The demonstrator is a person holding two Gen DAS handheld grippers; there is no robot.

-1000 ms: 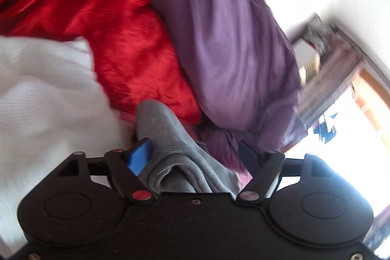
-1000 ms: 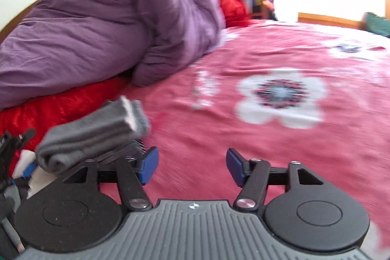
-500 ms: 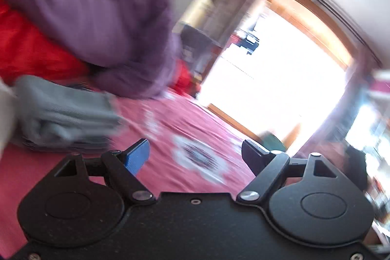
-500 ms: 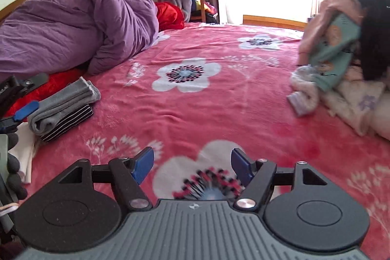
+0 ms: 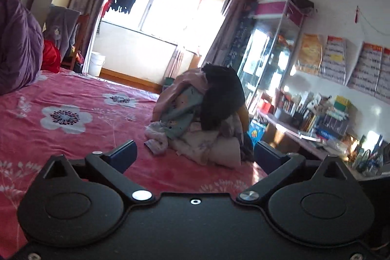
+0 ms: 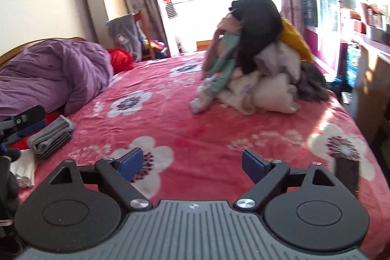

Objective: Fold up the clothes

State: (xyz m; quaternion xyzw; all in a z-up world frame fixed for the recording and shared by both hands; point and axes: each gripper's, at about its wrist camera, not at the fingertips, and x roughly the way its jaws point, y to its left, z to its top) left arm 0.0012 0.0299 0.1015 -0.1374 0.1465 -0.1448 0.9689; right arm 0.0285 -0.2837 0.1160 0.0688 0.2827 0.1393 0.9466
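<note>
A heap of unfolded clothes point(image 5: 202, 113), pink, teal, black and cream, sits on the pink flowered bedspread point(image 5: 73, 99) near the bed's far right edge; it also shows in the right wrist view point(image 6: 256, 60). My left gripper point(image 5: 195, 156) is open and empty, pointing at the heap from a short way off. My right gripper point(image 6: 192, 165) is open and empty over the bedspread point(image 6: 195, 133). A folded grey garment point(image 6: 51, 135) lies on a small stack at the left, beside the left gripper's fingers point(image 6: 29, 115).
A purple duvet point(image 6: 48, 74) and a red blanket point(image 6: 120, 59) lie along the bed's left side. A white cloth point(image 6: 24, 167) lies by the stack. A desk with books point(image 5: 316, 123) and a glass cabinet point(image 5: 268, 52) stand right of the bed.
My left gripper let go of the folded grey garment on the stack and swung right to face the clothes heap. My right gripper also turned right toward the heap.
</note>
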